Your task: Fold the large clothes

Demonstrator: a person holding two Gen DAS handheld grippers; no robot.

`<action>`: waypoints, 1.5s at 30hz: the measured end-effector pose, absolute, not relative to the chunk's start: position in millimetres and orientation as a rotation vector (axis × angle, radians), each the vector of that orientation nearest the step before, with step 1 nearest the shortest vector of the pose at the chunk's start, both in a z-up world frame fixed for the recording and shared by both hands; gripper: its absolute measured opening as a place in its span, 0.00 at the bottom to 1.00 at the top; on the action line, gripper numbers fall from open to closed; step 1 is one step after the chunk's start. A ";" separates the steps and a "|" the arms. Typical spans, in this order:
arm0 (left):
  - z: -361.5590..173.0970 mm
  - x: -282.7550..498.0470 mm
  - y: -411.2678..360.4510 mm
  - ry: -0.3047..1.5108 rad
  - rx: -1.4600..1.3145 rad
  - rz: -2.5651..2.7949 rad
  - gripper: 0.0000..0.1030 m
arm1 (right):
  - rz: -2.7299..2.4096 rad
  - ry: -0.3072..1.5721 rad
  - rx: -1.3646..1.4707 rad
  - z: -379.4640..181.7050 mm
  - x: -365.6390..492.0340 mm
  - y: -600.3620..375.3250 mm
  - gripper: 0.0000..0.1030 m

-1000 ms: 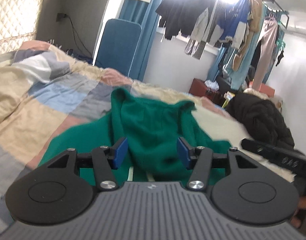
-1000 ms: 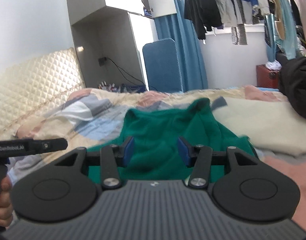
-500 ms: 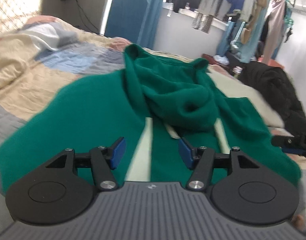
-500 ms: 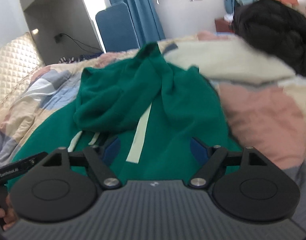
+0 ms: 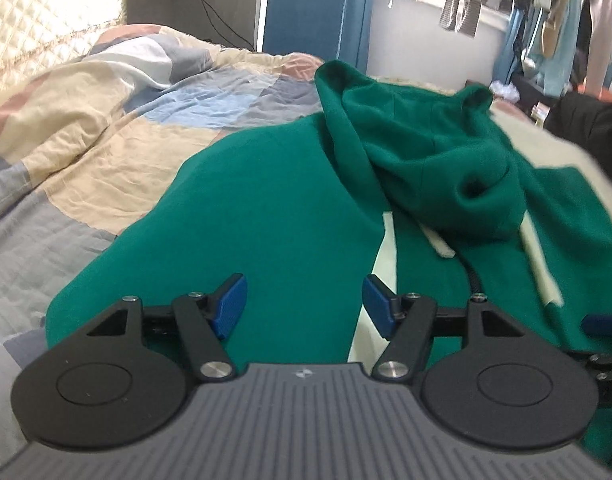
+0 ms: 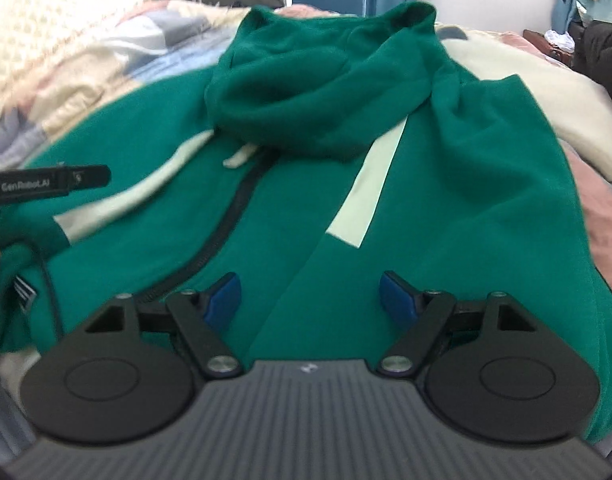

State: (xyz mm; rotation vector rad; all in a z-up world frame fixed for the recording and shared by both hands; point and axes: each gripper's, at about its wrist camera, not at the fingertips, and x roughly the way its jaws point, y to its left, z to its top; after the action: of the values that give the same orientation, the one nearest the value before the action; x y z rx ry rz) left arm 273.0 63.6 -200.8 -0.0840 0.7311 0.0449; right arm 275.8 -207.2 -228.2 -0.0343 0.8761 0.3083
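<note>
Left wrist view: the left tool point(image 5: 304, 302) hangs with its blue pads spread and nothing between them, above the left front panel of a green zip hoodie point(image 5: 274, 216). Its jaws have just been opening. The hoodie lies front-up on a bed covered by a patchwork quilt point(image 5: 106, 128), its hood point(image 5: 426, 152) slumped forward over the chest and its pale stripes and a drawcord point(image 5: 438, 244) showing below the hood. The tip of the right tool shows at the right edge of this view, just above the fabric.

Right wrist view: the right tool point(image 6: 311, 297) is likewise released and empty, poised over the right front panel beside the dark zip point(image 6: 230, 220). Its jaws opened a moment ago and now stand wide. The left tool's arm point(image 6: 46, 182) enters at the left edge, near a cuff of the garment. A cream blanket point(image 6: 518, 76) and a pink patch of bedding lie beyond the hoodie's right side.

Both tools are open and angled down at the cloth, which suggests a paired grasp is being prepared, one tool to each side, so that the garment can be moved evenly. Folding itself appears not yet begun: the body lies spread and the hood is still bunched.
</note>
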 end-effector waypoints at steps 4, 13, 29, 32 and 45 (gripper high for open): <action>-209.0 277.4 60.3 0.744 -0.062 0.053 0.67 | 0.297 0.882 -0.066 -234.8 275.8 -201.9 0.73; -221.3 285.2 57.6 0.757 0.034 0.137 0.46 | 0.191 0.874 -0.126 -236.8 275.3 -213.2 0.08; -177.1 236.6 135.9 0.668 -0.262 0.109 0.03 | -0.081 0.567 -0.052 -129.8 271.6 -313.8 0.07; -174.7 233.5 132.2 0.672 -0.310 -0.025 0.03 | -0.151 0.562 -0.025 -118.0 290.3 -349.5 0.07; -191.1 245.6 48.8 0.763 -0.087 -0.221 0.49 | -0.319 0.725 0.174 -192.5 331.6 -433.0 0.07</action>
State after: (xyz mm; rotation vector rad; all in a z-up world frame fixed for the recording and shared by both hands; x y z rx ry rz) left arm 245.6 48.8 -191.1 -0.0870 0.7629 -0.2206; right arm 331.6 -433.0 -192.5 0.1735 0.7248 -0.3191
